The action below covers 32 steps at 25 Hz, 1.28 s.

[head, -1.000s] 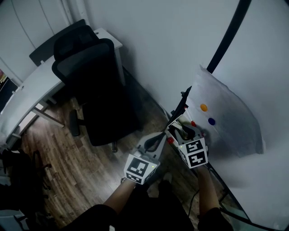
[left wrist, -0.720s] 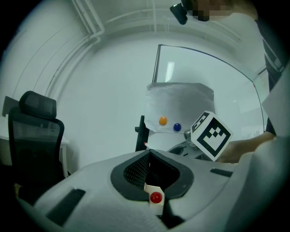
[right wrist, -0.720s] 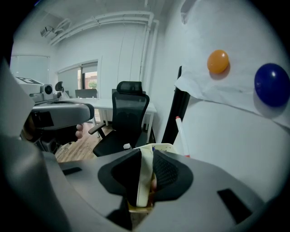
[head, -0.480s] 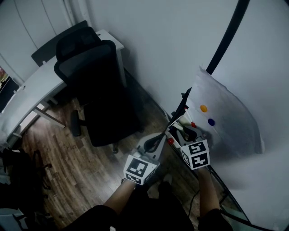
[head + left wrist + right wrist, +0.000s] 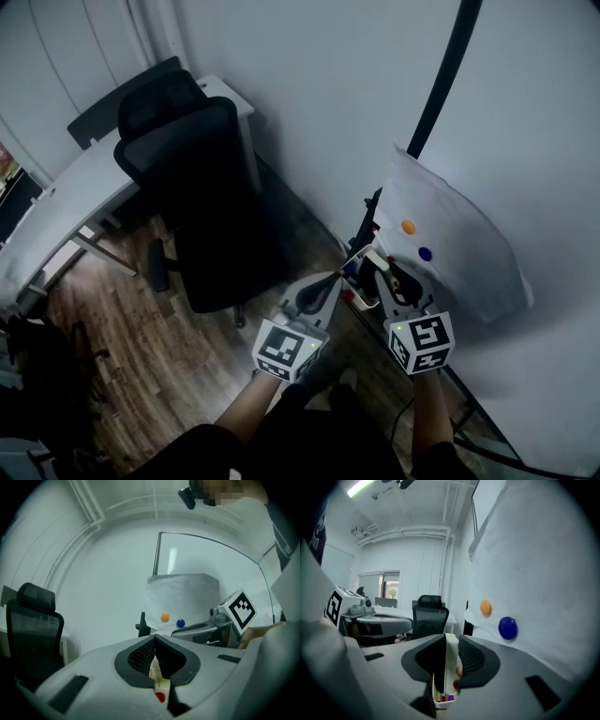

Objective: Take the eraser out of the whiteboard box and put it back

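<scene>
ok so the right gripper [image 5: 450, 638] is clamped tight on a thin white slab standing on edge, pretty sure that's the eraser [image 5: 449, 667]. It's sitting right over the whiteboard box [image 5: 440, 702], which is at about 6 o'clock under the jaws with red and purple marker caps [image 5: 446, 698] poking up inside. In the head view the box [image 5: 367, 267] is around 4 o'clock from centre, down at the foot of the whiteboard [image 5: 525, 141]. The left gripper [image 5: 154, 640] is pinched fully closed with nothing between the tips as far as I can see, and the box edge shows just beneath it. My worries: that's a skinny grip, so the eraser could pivot or slide out if it snags the box rim going back in. The marker caps look like they're in the way too, so shoving down could tip the whole box off its ledge. The two grippers are also close together, so a sloppy angle means they could knock each other.
</scene>
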Motion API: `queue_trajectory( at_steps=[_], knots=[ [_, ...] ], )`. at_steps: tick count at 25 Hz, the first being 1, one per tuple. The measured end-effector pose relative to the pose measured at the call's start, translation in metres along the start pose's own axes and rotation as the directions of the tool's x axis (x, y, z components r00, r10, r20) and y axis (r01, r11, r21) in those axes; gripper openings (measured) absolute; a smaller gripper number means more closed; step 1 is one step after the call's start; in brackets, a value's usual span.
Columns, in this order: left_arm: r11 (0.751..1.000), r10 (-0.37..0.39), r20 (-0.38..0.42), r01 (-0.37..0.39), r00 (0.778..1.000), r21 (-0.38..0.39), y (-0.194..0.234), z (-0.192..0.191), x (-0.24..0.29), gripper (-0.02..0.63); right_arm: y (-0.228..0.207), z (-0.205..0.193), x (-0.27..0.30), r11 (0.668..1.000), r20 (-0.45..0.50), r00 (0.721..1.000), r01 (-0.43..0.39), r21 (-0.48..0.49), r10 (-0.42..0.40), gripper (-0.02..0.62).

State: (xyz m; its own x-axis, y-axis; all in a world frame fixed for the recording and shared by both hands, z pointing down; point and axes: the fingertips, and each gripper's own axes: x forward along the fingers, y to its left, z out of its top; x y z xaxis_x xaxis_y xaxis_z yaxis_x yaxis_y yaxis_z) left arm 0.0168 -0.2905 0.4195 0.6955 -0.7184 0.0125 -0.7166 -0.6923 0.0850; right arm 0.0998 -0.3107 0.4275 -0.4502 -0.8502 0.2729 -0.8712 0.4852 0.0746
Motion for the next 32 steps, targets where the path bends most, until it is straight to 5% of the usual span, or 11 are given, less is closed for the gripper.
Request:
queue_trajectory(
  at_steps=[10, 21, 32],
  knots=[
    [0.998, -0.013, 0.047, 0.01, 0.999, 0.059, -0.013, 0.032, 0.005, 0.005, -0.009, 0.042, -0.036, 0.999, 0.2, 0.979, 0.047, 0.022, -0.051, 0.083],
    [0.99, -0.045, 0.181, 0.02, 0.982, 0.136, -0.038, 0.117, -0.02, 0.005, -0.004, 0.108, -0.094, 0.997, 0.434, 0.899, 0.071, 0.006, -0.067, 0.083],
    [0.989, -0.03, 0.191, 0.001, 0.981, 0.146, -0.04, 0.12, -0.031, 0.005, 0.002, 0.113, -0.105, 0.997, 0.45, 0.89, 0.079, 0.0, -0.071, 0.083]
  ],
)
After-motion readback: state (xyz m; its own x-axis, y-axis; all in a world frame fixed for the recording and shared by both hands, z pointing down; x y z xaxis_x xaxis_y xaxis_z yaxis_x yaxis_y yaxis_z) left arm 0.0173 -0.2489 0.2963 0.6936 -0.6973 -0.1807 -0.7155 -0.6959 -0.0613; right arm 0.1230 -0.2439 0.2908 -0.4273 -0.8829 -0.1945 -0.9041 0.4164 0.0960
